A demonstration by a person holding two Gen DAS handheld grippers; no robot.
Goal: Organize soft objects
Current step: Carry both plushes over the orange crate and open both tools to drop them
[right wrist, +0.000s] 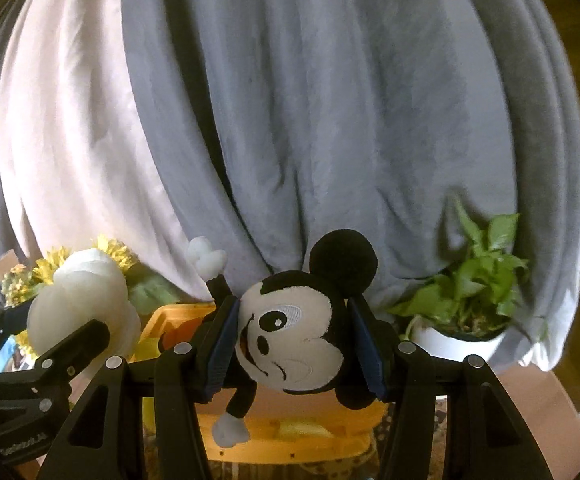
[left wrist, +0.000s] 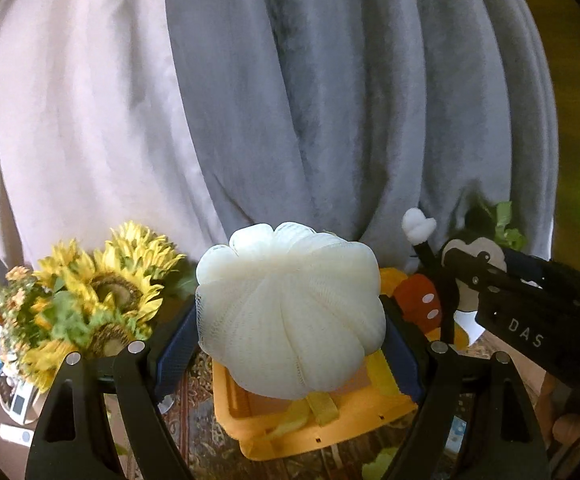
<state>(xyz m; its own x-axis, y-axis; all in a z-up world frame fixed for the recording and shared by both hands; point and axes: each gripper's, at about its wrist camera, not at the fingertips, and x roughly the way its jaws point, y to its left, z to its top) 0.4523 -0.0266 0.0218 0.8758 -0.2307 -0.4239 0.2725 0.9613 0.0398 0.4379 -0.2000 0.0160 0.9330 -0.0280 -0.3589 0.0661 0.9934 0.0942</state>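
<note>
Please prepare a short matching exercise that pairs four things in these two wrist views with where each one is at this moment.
Things:
1. white mesh bath sponge
2. Mickey Mouse plush
3. sunflowers
4. green potted plant

Places:
A. in a white pot, right of the yellow bin
B. gripped in the left claw, above the bin
C. left of the bin, in front of the curtain
D. gripped by the head in the right claw

Pairs: 1-B, 2-D, 3-C, 4-A

Left tool (left wrist: 290, 344) and right tool (right wrist: 296, 356) both clamped, raised side by side.
</note>
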